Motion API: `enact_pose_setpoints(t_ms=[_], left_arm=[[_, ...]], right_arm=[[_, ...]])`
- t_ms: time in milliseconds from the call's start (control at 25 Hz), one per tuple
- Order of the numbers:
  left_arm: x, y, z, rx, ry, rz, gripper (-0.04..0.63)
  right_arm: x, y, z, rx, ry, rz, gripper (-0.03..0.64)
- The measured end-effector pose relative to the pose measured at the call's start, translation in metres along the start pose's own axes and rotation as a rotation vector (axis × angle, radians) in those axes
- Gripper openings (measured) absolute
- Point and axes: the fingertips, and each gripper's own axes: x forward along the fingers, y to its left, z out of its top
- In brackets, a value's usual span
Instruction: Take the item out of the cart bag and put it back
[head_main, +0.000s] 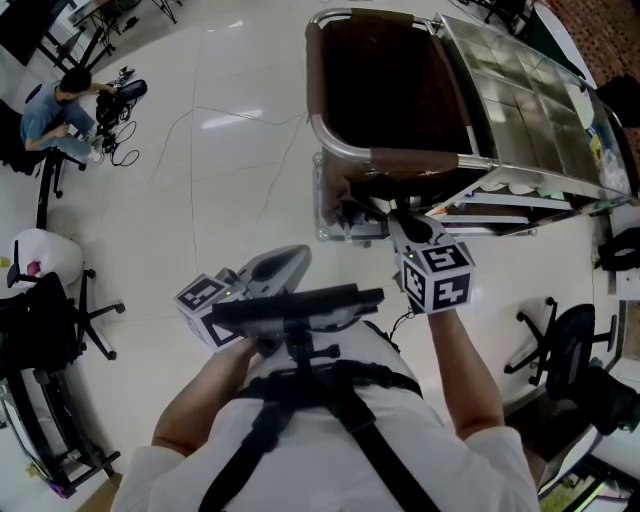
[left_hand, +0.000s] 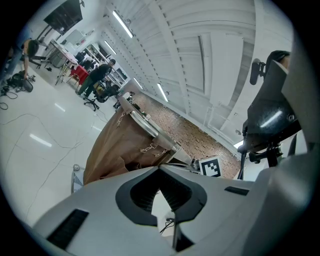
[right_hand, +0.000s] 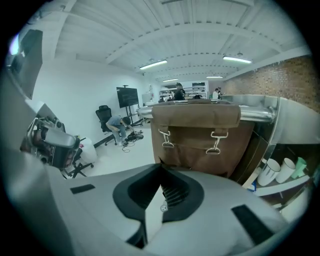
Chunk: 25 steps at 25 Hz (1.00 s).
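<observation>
Floor first: pale glossy tiles (head_main: 200, 180) run across the whole room, and on them stands the metal cart (head_main: 530, 130), its wire top stretching off to the right of the head view. Hung in the cart's tubular frame is the brown cart bag (head_main: 385, 80), mouth open upward, the inside too dark to tell what lies in it. Off at the far left a person (head_main: 55, 105) sits low among cables, well apart from the action. Now the tools: the right gripper (right_hand: 160, 170) is out in front, near the bag's closer rim and aimed at its front face, jaws pressed tip to tip with nothing between them. The left gripper (left_hand: 160, 169) hangs back by the person's chest, well clear of the bag, its jaws likewise closed and empty. Two metal clips (right_hand: 215, 145) dangle on the bag's front, and white paper cups (right_hand: 277, 171) sit on a shelf just right of it.
</observation>
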Motion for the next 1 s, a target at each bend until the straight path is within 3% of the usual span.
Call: enact_pose_setpoints(t_ms=[1000], left_arm=[[0.012,-0.007,-0.008,-0.001,0.034,-0.028,0.000]], right_arm=[[-0.046,0.033,-0.005,0.053,-0.069,0.078,0.000]])
